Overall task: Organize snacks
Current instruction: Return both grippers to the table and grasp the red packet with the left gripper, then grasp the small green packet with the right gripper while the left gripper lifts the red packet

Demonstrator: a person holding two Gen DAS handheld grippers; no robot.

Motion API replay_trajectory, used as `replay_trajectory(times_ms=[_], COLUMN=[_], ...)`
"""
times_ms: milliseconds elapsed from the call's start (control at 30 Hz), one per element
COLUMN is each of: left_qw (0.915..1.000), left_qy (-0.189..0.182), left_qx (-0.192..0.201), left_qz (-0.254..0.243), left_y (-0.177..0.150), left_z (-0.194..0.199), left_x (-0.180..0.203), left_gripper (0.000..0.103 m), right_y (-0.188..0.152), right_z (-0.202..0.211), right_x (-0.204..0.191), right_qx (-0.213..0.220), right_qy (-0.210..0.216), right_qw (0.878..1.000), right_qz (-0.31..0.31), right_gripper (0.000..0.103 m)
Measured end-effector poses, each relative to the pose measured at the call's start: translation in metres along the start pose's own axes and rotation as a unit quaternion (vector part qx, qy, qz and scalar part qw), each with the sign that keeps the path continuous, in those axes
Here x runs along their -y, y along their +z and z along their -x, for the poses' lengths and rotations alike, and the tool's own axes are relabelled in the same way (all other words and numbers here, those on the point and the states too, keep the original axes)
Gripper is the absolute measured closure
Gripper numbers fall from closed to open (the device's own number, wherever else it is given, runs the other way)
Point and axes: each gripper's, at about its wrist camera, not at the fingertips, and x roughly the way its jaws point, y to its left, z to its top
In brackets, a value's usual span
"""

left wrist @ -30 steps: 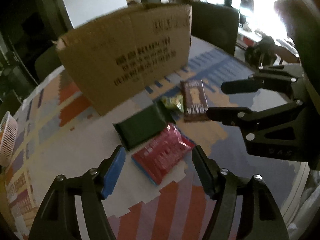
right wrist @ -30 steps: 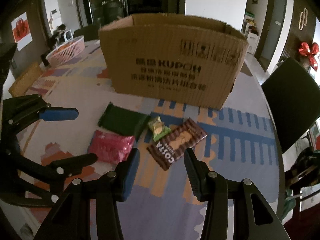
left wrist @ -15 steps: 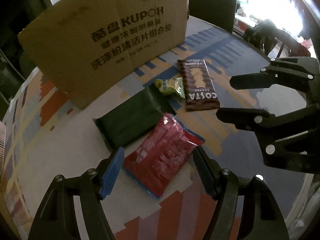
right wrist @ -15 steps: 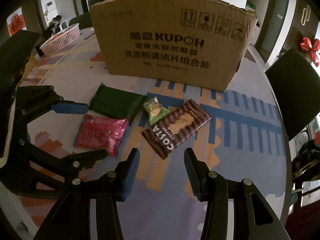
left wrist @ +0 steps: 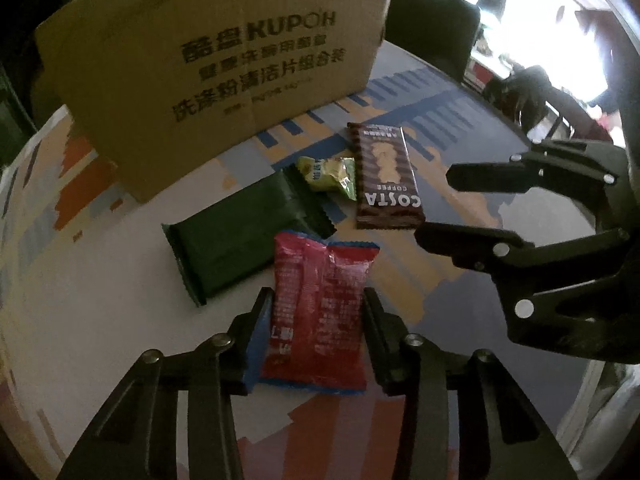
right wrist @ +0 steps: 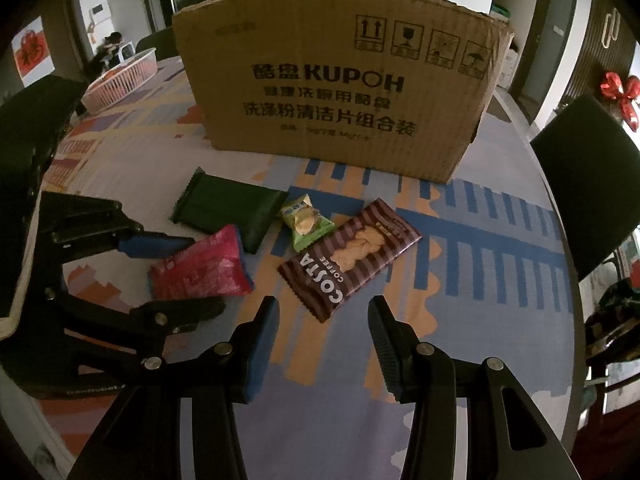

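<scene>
A red snack packet (left wrist: 320, 292) lies on the patterned tablecloth between the fingers of my left gripper (left wrist: 318, 312). Its jaws are closing and the pads press on the packet's sides, which crumple. Beside it lie a dark green packet (left wrist: 236, 240), a small light-green candy (left wrist: 330, 172) and a brown Costa biscuit bar (left wrist: 386, 176). My right gripper (right wrist: 322, 320) hovers open just in front of the Costa bar (right wrist: 352, 252), nothing between its fingers. An open cardboard box (right wrist: 340, 92) stands behind the snacks.
A pink-and-white basket (right wrist: 120, 76) sits at the table's far left. A black chair (right wrist: 588, 184) stands at the right, past the round table's edge (right wrist: 560, 280). The two grippers are close together, side by side.
My left gripper came down over the red packet and its jaws narrowed onto it; the packet now sits lengthwise between the fingers, crumpled. The right gripper has hardly moved.
</scene>
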Motion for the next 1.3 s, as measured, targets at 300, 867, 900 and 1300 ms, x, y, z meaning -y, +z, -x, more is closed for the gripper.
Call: replay_trajectory(times_ms=[300,867,900,1300], left_qw=[0.9958,0.9770,0.9765,0.9730], left_qy=[0.005,0.051,0.049,0.053], left_qx=[0.036,0.082,0.082,0.083], left_qz=[0.084,0.190,0.193,0.209], left_y=[-0.005,0.006,0.006,0.008], left_z=[0.024,0.042,0.042,0.039], left_x=[-0.004,-0.036,-0.038,-0.044], left_gripper=[0.063,0.063,0.063,0.063], right_y=[0.011,0.056,0.057,0.060], right_z=[-0.001,-0.035,-0.039,-0.060], right_x=[0.002,-0.009,-0.010,-0.021], right_qx=[0.011,-0.002,-0.007,-0.024], right_qy=[0.013,0.006,0.008,0.013], right_qw=[1.000,0.997,0.997,0.996], right_qz=[0.009,0.072,0.075,0.083], right_gripper=[0.056,0.063,0.065,0.074])
